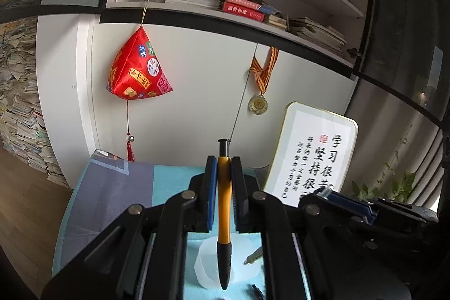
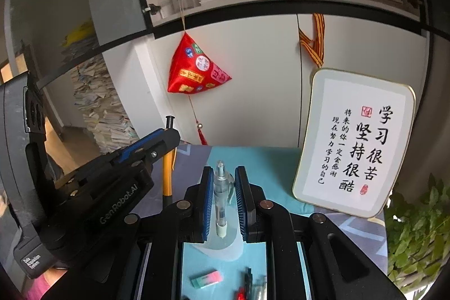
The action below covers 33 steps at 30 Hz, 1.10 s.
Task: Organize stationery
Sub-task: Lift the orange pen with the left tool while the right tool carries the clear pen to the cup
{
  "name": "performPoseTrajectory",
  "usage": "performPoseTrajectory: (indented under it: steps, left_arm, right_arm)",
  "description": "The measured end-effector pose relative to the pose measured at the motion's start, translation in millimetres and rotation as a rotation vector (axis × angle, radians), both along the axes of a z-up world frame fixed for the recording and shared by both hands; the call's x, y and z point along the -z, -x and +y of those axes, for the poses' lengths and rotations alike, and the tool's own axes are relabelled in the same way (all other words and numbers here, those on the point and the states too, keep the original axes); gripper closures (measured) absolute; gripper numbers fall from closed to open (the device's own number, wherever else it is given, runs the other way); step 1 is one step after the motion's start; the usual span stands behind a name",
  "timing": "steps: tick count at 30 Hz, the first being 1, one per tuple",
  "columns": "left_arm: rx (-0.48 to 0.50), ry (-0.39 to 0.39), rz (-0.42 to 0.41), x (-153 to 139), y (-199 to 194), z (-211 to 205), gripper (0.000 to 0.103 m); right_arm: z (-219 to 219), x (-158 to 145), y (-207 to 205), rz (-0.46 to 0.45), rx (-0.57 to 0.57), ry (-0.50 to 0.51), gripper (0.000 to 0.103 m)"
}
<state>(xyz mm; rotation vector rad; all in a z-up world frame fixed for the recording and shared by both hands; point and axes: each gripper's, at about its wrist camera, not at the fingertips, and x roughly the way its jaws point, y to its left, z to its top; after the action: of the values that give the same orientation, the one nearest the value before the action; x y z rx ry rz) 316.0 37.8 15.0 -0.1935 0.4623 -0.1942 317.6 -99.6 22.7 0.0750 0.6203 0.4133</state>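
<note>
My left gripper [image 1: 223, 162] is shut on an orange pen [image 1: 224, 204] with a black grip, held upright with its tip down. Below the tip stands a translucent white cup [image 1: 208, 263] on the teal mat [image 1: 168, 179]. In the right wrist view, my right gripper [image 2: 223, 173] is shut on a clear pen [image 2: 220, 196] with a pale green grip, also upright above the same cup [image 2: 225, 246]. The left gripper [image 2: 166, 138] with its orange pen [image 2: 167, 173] shows at the left there; the right gripper's body [image 1: 365, 210] shows at the right in the left wrist view.
A pink-and-green eraser [image 2: 206, 279] and several pens [image 2: 250, 286] lie on the mat near me. A framed calligraphy sign [image 2: 354, 142] leans at the back right, a plant [image 2: 416, 238] beside it. A red pouch [image 2: 197, 69] and a medal [image 1: 258, 104] hang on the wall.
</note>
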Motion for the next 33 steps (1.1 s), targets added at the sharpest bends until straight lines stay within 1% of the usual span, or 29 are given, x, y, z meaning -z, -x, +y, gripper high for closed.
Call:
performPoseTrajectory:
  steps: [5, 12, 17, 20, 29, 33]
  left_arm:
    - [-0.001, 0.029, 0.016, 13.8, -13.5, 1.6, 0.095]
    - [-0.012, 0.008, 0.011, 36.0, -18.1, -2.3, 0.095]
    - [-0.022, 0.026, 0.034, 49.0, -18.5, 2.3, 0.095]
    - [-0.019, 0.032, 0.043, 53.2, -16.3, 4.1, 0.095]
    - [0.0, 0.001, 0.062, 63.1, -3.7, -2.7, 0.095]
    - [0.009, 0.001, 0.07, 65.7, 0.9, -3.5, 0.095]
  right_arm:
    - [-0.3, 11.5, -10.4, 0.025, 0.005, 0.0, 0.087]
    - [3.9, 28.1, -15.1, 0.059, -0.014, 0.013, 0.087]
    - [5.1, 39.7, -14.9, 0.085, -0.019, 0.012, 0.087]
    - [6.0, 44.8, -14.2, 0.095, -0.023, 0.014, 0.087]
    - [6.4, 58.7, -13.7, 0.134, -0.024, 0.012, 0.086]
    - [4.8, 64.8, -15.2, 0.155, -0.022, 0.003, 0.086]
